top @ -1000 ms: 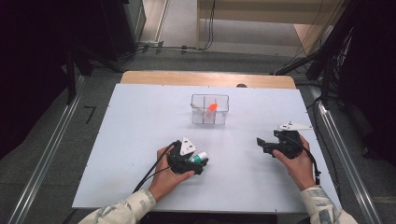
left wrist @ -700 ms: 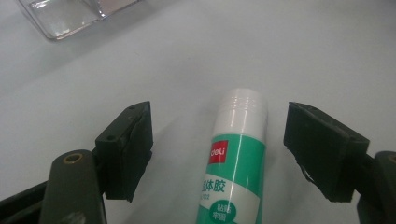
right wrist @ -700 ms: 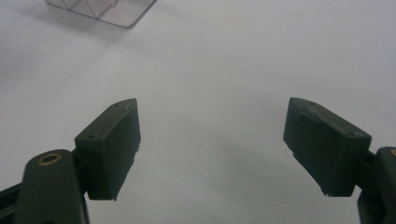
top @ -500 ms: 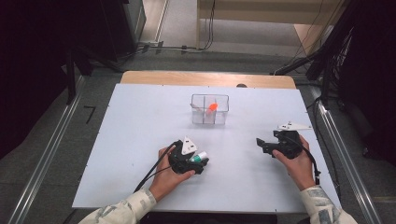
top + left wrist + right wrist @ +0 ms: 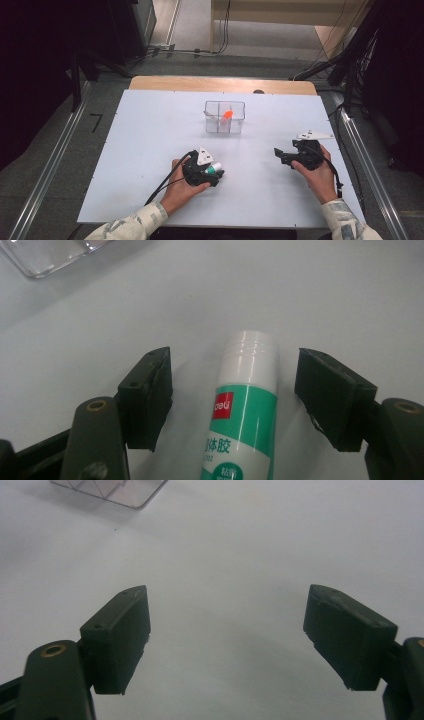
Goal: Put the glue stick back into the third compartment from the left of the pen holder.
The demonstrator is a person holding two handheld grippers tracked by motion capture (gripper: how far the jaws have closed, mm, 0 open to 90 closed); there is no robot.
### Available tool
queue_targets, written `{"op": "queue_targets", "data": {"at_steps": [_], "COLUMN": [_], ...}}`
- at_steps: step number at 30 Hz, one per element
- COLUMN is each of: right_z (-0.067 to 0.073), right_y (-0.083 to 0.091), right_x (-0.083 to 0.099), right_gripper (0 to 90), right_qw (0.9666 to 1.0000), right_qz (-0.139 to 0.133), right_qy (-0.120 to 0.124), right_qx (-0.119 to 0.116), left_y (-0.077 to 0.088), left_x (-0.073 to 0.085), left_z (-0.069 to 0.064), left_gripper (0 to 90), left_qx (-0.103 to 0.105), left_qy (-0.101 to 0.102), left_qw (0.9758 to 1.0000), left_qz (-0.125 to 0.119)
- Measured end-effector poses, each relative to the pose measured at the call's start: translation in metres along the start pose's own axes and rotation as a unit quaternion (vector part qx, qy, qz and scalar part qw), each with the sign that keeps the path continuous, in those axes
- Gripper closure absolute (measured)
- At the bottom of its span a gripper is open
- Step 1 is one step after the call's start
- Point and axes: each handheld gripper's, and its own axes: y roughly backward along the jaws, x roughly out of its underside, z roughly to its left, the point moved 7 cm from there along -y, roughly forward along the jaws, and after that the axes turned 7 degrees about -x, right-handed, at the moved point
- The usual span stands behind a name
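A white and green glue stick (image 5: 245, 405) lies on the white table, cap end pointing away from me. My left gripper (image 5: 237, 370) straddles it, and its jaws have just been closing around it. A gap remains on each side, so the pads do not press on the tube. In the high view the left gripper (image 5: 217, 175) sits low at the table's front centre with the glue stick (image 5: 216, 170) at its tips. My right gripper (image 5: 280, 156) rests at the front right, and its jaws (image 5: 225, 615) stand wide open over bare table.
A clear plastic box (image 5: 212, 122) with a divider stands at the middle back, an orange object (image 5: 227, 114) inside it. Its corner appears in the left gripper view (image 5: 50, 255) and right gripper view (image 5: 110, 490). The white table top (image 5: 150, 150) ends at a wooden strip behind.
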Motion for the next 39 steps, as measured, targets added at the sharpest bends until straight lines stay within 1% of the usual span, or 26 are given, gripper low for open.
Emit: {"op": "queue_targets", "data": {"at_steps": [2, 4, 7, 9, 10, 12, 19, 22, 26, 29, 34, 39], "right_z": [0.0003, 0.0003, 0.0002, 0.0002, 0.0001, -0.0001, 0.0000, -0.0001, 0.0000, -0.0001, 0.0001, -0.0005], "right_y": [0.0000, 0.0000, -0.0001, 0.0000, 0.0000, -0.0001, 0.0002, 0.0004, 0.0004, 0.0004, 0.0002, 0.0011], "right_x": [-0.0002, -0.0002, -0.0001, -0.0001, -0.0001, 0.0000, -0.0001, -0.0002, -0.0002, -0.0001, 0.0000, -0.0004], "right_gripper": [17.5, 17.5, 17.5, 17.5, 17.5, 17.5, 17.5, 17.5, 17.5, 17.5, 17.5, 17.5], "right_qw": [1.0000, 1.0000, 1.0000, 1.0000, 1.0000, 1.0000, 1.0000, 1.0000, 1.0000, 1.0000, 1.0000, 1.0000], "right_qz": [-0.001, 0.000, 0.000, 0.000, 0.000, 0.000, 0.000, 0.000, 0.000, 0.000, 0.000, -0.001], "right_qy": [0.000, 0.000, 0.001, 0.001, 0.001, 0.000, -0.001, -0.002, -0.002, -0.002, -0.002, -0.001], "right_qx": [0.000, 0.000, 0.001, 0.001, 0.000, 0.000, 0.001, 0.001, 0.001, 0.000, 0.000, 0.000], "left_y": [0.0000, 0.0002, 0.0003, 0.0005, 0.0004, 0.0010, 0.0023, 0.0022, 0.0022, 0.0021, 0.0024, 0.0028], "left_x": [0.0001, 0.0003, 0.0002, 0.0002, 0.0000, 0.0003, 0.0007, 0.0007, 0.0007, 0.0007, 0.0007, 0.0000], "left_z": [0.0000, -0.0001, 0.0002, -0.0001, -0.0010, -0.0017, -0.0060, -0.0054, -0.0057, -0.0056, -0.0062, -0.0059], "left_gripper": [33.9, 37.2, 39.6, 41.7, 43.3, 46.1, 60.9, 61.7, 65.3, 65.6, 65.8, 65.9], "left_qx": [-0.006, -0.011, -0.013, -0.015, -0.015, -0.013, -0.002, 0.003, 0.003, 0.002, 0.000, 0.001], "left_qy": [-0.002, -0.006, -0.004, -0.007, -0.007, -0.012, -0.022, -0.017, -0.018, -0.018, -0.023, -0.020], "left_qw": [1.0000, 0.9999, 0.9999, 0.9999, 0.9999, 0.9998, 0.9997, 0.9998, 0.9998, 0.9998, 0.9997, 0.9998], "left_qz": [0.000, 0.001, 0.001, 0.000, -0.003, -0.003, -0.005, -0.005, -0.005, -0.005, -0.006, -0.009]}}
